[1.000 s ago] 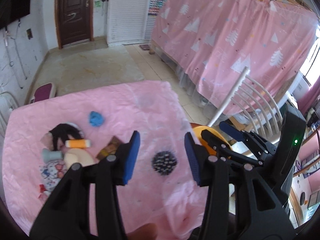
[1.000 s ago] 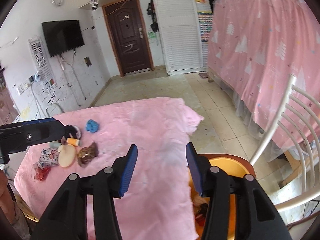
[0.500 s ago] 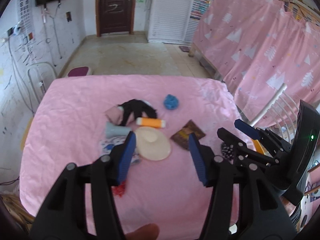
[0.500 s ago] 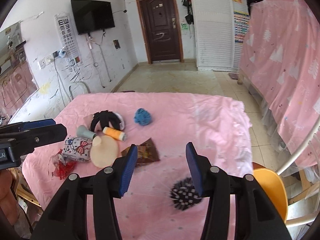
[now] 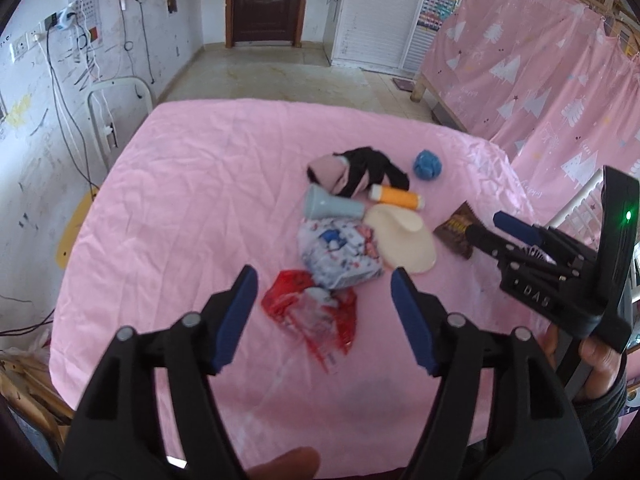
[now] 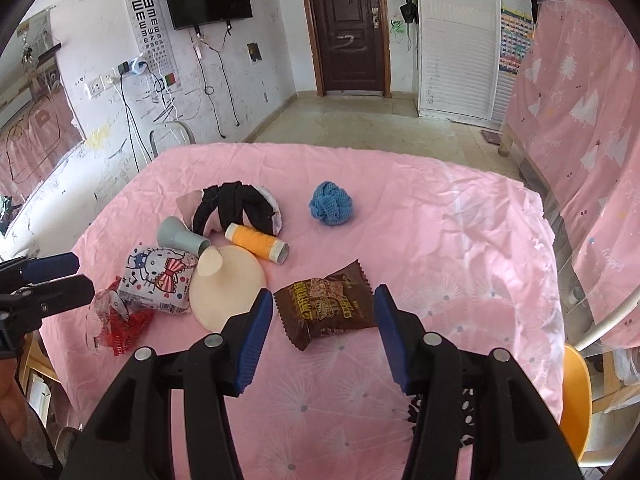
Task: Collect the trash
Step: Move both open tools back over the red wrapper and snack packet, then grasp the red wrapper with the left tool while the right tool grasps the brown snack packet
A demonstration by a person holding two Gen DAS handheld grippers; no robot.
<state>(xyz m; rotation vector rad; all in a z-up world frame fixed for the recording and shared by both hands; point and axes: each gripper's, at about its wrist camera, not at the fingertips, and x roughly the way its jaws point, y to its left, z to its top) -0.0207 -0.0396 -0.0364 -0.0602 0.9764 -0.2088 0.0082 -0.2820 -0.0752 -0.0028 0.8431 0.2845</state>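
Left gripper (image 5: 323,316) just widened, empty, over red wrapper (image 5: 316,312) at frame centre. Right gripper (image 6: 323,332) part open, empty, around brown packet (image 6: 326,308). Packet half hidden behind right fingers in left view; black spiky thing (image 6: 448,424) mostly hidden.

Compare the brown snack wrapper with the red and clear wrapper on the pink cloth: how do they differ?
The brown snack wrapper lies fairly flat and keeps its rectangular shape with zigzag ends; the red and clear wrapper is crumpled and shapeless. The brown one is opaque with yellow printed lettering; the red one is partly see-through. The brown one lies apart from the pile, while the red one touches the cartoon-print packet. Both rest on the pink cloth and look like empty packaging.
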